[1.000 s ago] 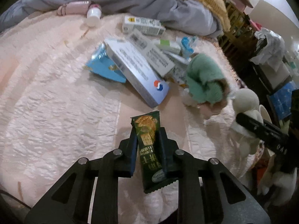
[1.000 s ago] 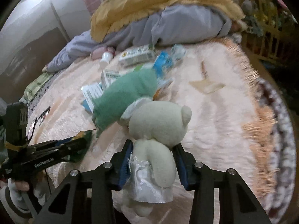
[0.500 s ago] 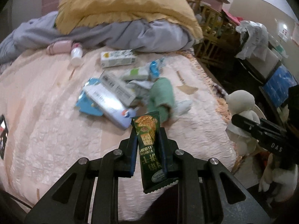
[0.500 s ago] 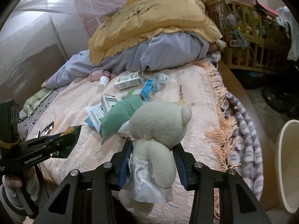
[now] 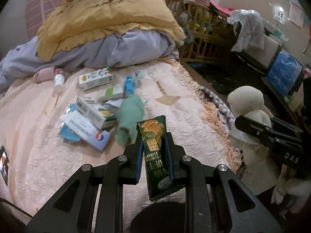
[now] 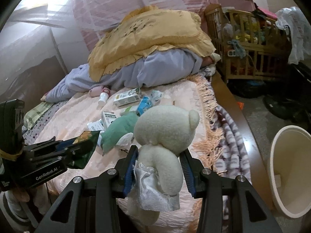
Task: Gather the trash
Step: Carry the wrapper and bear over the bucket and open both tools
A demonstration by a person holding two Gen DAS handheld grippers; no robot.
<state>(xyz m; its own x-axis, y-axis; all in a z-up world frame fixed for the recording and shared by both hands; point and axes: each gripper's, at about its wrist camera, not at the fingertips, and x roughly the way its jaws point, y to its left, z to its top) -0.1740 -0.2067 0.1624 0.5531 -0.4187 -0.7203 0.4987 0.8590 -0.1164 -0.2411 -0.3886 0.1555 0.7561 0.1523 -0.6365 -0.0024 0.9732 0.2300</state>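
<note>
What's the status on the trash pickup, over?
Left gripper shut on green biscuit wrapper. Right gripper shut on cream plush bear. Cream plastic bin lower right, path clear.

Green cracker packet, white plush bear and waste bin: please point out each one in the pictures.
green cracker packet (image 5: pixel 153 145), left wrist view, on the printed front between the fingers.
white plush bear (image 6: pixel 165 128), right wrist view, on the back of its head.
waste bin (image 6: pixel 279 176), right wrist view, on its inner wall.

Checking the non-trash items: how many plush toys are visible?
2. The white plush bear is clamped in the right gripper; the green plush toy lies on the bed among the boxes. Others may be hidden.
</note>
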